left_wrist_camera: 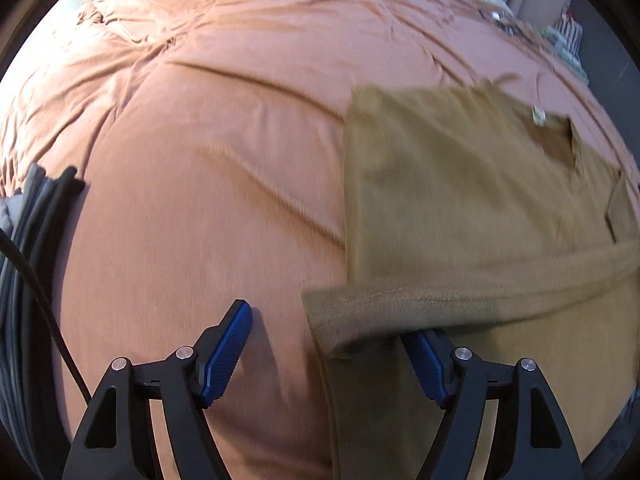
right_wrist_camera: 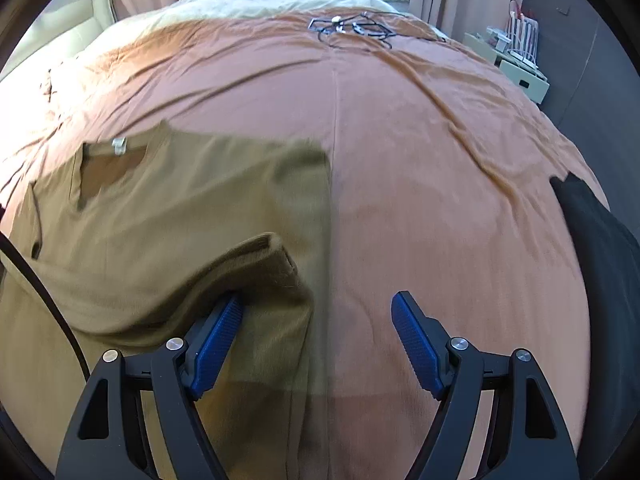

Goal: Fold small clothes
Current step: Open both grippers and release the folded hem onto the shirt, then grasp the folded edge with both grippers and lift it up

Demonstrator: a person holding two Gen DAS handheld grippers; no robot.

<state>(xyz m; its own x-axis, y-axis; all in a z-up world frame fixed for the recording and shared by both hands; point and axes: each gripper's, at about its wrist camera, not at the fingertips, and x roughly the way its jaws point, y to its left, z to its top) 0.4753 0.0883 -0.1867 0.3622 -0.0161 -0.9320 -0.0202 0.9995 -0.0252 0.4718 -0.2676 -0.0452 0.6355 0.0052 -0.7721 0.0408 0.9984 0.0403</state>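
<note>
A tan sweater lies flat on the orange bedspread, its collar label facing up. One sleeve is folded across its body and drapes over the right finger of my left gripper, which is open; the left finger hangs over bare bedspread. In the right wrist view the other sleeve's cuff rests over the left finger of my right gripper, also open. Its right finger is clear of the cloth.
A stack of dark grey folded clothes sits at the left edge of the bed, with a black cable across it. A black garment lies at the right edge. Cords and small items lie at the far end, near a bedside shelf.
</note>
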